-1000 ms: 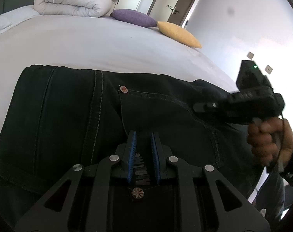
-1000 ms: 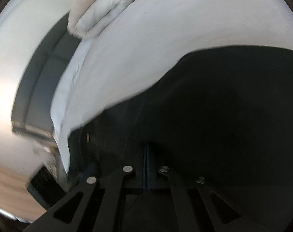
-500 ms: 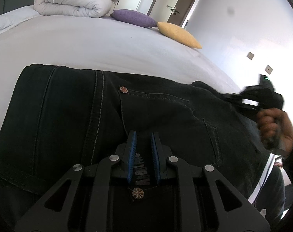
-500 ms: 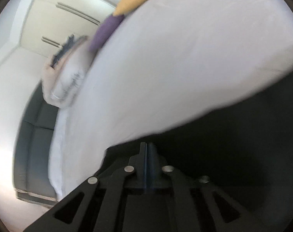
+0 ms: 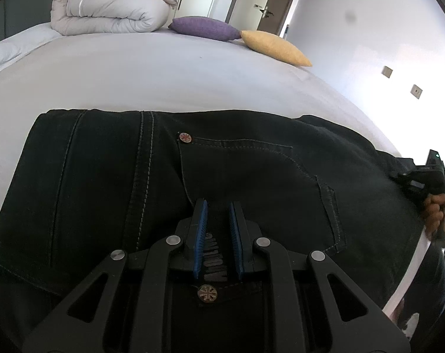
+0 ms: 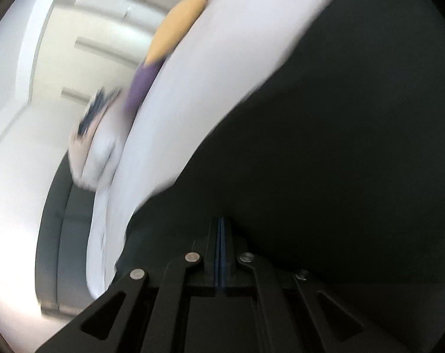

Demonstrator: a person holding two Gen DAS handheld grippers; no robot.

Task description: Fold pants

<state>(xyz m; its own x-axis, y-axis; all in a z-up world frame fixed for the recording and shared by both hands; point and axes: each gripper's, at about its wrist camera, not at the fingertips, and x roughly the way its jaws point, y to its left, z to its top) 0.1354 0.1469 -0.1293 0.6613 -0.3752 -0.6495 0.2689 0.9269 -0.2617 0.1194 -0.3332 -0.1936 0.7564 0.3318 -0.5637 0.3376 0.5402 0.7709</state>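
Pants (image 5: 251, 176) of black denim with pale stitching lie flat on the grey-white bed (image 5: 163, 73), seat pocket up. Nearest, the left hand-held gripper (image 5: 218, 229) sits on the waistband, blue pads narrowly parted, gripping nothing. The right hand-held gripper (image 6: 221, 253), pads pressed together, seems to pinch cloth at the far right, though blur hides it. If it tugs, the waist could slide. The long axis runs left to right; beyond lie a purple cushion (image 5: 204, 28), a yellow cushion (image 5: 275, 47) and a rolled duvet (image 5: 110, 14).
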